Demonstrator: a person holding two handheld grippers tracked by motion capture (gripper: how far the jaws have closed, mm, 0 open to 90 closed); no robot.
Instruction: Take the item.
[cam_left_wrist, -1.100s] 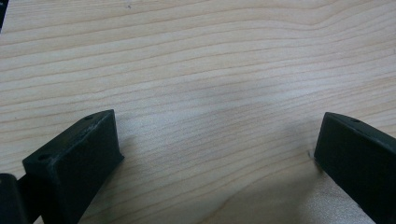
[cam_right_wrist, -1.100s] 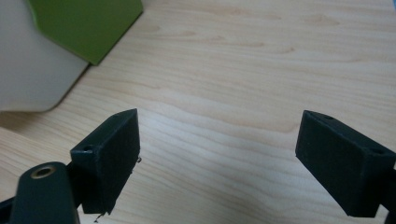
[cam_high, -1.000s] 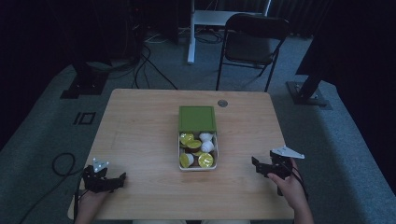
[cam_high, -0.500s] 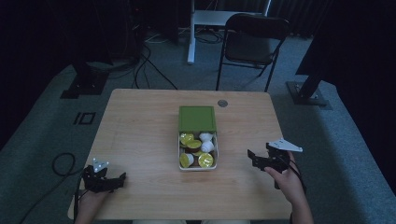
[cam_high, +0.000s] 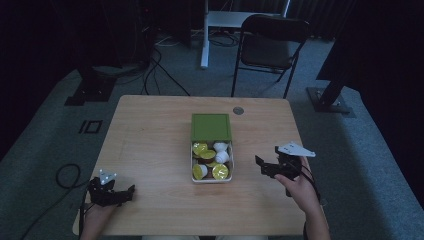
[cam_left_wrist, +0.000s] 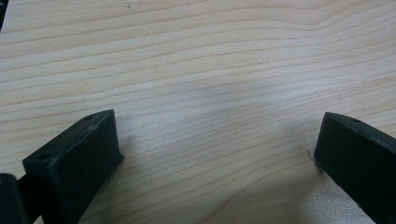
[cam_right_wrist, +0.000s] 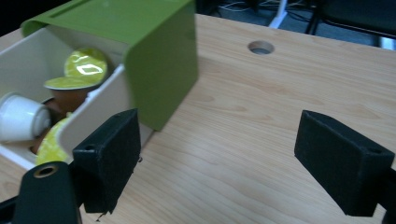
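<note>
We hold the right gripper (cam_high: 264, 167) with its jaws spread wide and empty, just beside the right wall of the box (cam_high: 233, 165) at the table's centre. In the right gripper view the left finger (cam_right_wrist: 108, 158) sits near the white drawer wall, the green cover (cam_right_wrist: 140, 51) rising above it. Our left gripper (cam_high: 119, 194), jaws equally parted over bare wood, rests near the front left corner of the table (cam_high: 150, 130), well apart from the box.

The risk we judge: the open finger clips the light drawer or the cover's edge and shoves the box sideways, or a pinch on the thin wall tips out the capsules (cam_high: 212, 161), yellow-lidded and white, heaped loosely inside. Nothing lies between gripper and box. A cable hole (cam_high: 238, 110) sits behind the cover; a chair (cam_high: 272, 47) stands beyond the far edge.
</note>
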